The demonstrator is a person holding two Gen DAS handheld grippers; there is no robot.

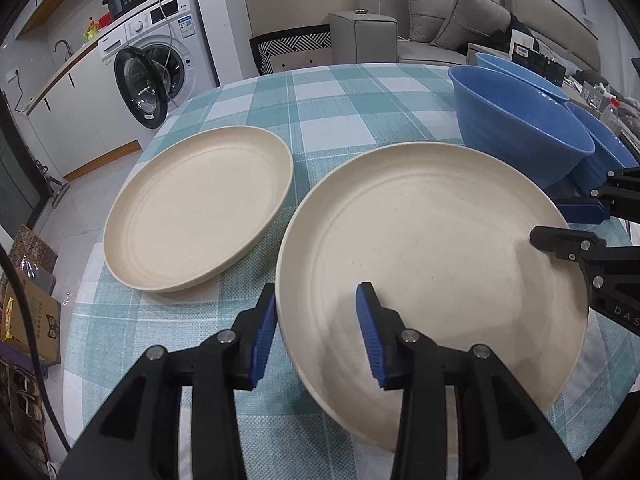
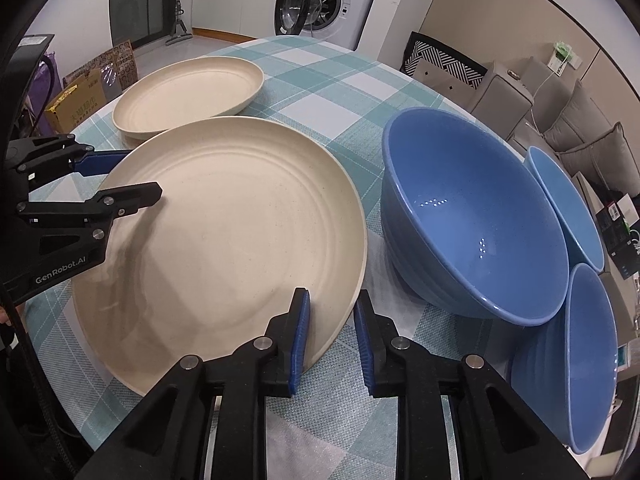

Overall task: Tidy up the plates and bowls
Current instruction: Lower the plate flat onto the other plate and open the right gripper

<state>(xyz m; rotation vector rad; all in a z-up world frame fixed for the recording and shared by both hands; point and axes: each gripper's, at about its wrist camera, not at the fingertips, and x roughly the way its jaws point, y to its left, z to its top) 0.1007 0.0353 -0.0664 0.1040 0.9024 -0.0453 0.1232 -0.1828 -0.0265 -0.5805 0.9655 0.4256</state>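
Observation:
A large cream plate lies on the checked tablecloth between both grippers. My left gripper straddles its near-left rim. The jaws stand apart, one pad outside the rim and one over the plate's inside. My right gripper straddles the opposite rim, jaws a little apart and the rim in the gap. A second cream plate rests further off, its edge just behind the big plate. Three blue bowls sit to the right: a large one and two smaller ones.
The round table has a teal and white checked cloth. A patterned chair back stands at its far side. A washing machine with its door open, cardboard boxes on the floor and a grey sofa surround it.

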